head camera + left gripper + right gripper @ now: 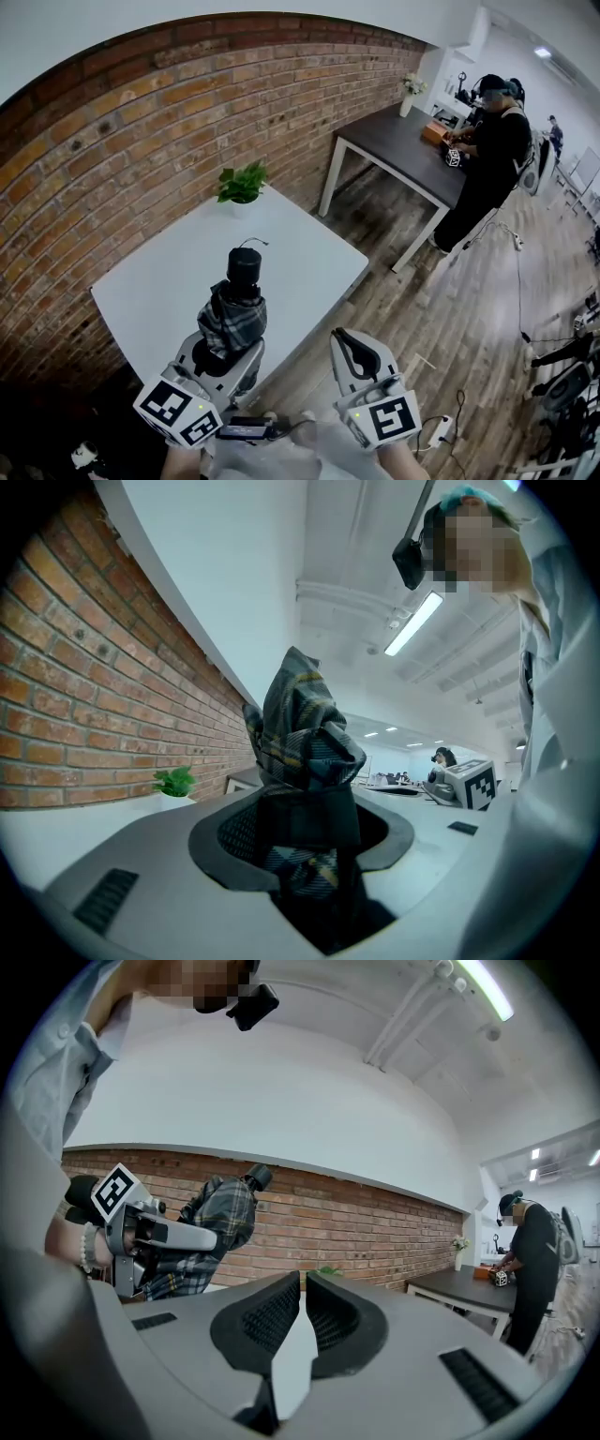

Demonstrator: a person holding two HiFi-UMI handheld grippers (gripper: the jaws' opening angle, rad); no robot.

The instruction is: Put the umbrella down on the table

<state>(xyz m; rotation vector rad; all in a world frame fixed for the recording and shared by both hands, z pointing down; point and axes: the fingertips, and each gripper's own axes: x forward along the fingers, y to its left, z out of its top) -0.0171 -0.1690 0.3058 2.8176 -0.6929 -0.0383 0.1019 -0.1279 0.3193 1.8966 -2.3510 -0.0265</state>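
Note:
A folded plaid umbrella (232,317) stands upright with its black handle (245,265) on top. My left gripper (221,360) is shut on its lower part, over the near edge of the white table (159,281). In the left gripper view the umbrella's fabric (305,742) fills the gap between the jaws of the left gripper (305,846). My right gripper (352,352) hovers beside the table's near corner, over the floor, shut with nothing in it. The right gripper view shows its pads (272,1316) nearly touching, and the umbrella (217,1222) off to the left.
A small potted plant (242,185) sits at the table's far corner against the brick wall (141,122). A dark table (403,141) stands to the right with a person (489,155) working at it. Cables and a power strip (439,429) lie on the wooden floor.

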